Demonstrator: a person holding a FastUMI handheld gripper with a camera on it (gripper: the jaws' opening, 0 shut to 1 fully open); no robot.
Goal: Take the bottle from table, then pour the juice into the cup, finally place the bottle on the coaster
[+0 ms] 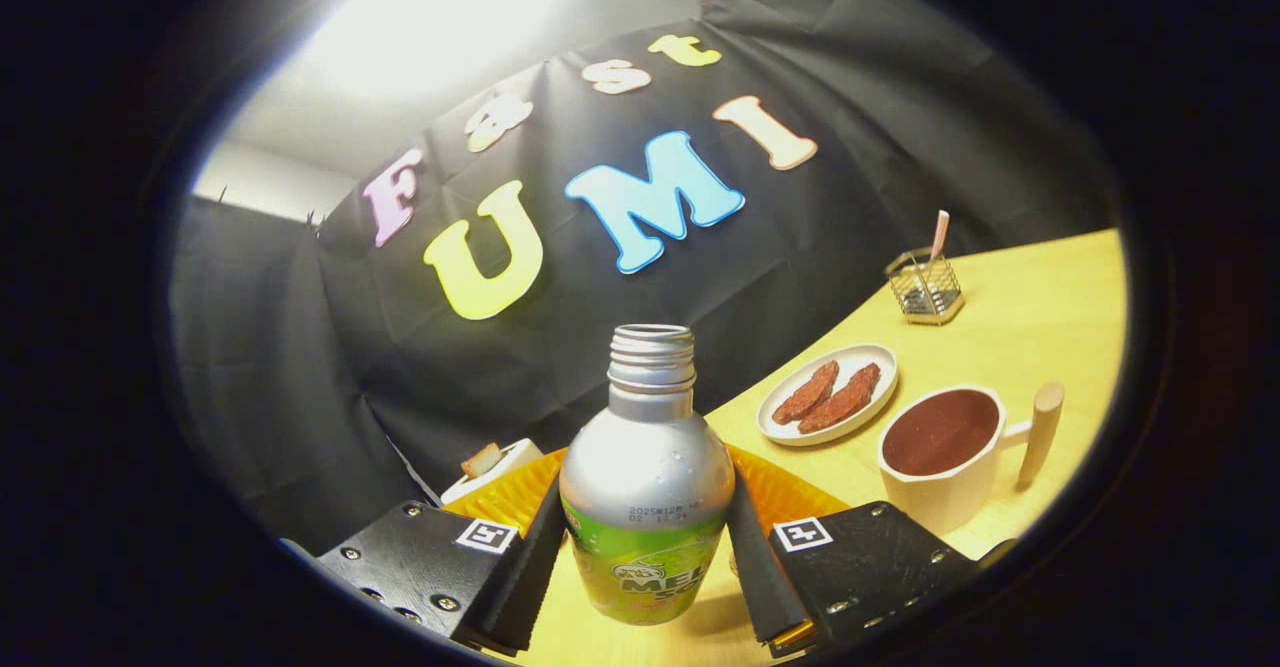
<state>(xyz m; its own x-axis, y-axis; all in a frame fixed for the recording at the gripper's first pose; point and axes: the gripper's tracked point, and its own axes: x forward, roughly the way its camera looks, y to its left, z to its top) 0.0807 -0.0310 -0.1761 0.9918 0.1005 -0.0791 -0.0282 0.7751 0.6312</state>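
The tool is clenched on the bottle, both fingers pressing its sides at the shoulder and label. The bottle stands upright between the fingers, cap off, neck open. The whole view is tilted, so whether the bottle's base rests on the desk or hangs just above it I cannot tell.

An orange coaster lies directly behind the bottle, showing on both sides of it. Beyond the right finger stands the cup, with a wooden side handle and already full of a dark reddish-brown liquid. Past it sits a plate with two reddish pieces of food, and farther still a wire holder. Beyond the left finger is a small white block.

My reading: the take is done, and with the cup full, the pour looks done as well. What remains is setting the bottle on the coaster and letting go; the bottle appears just short of it.
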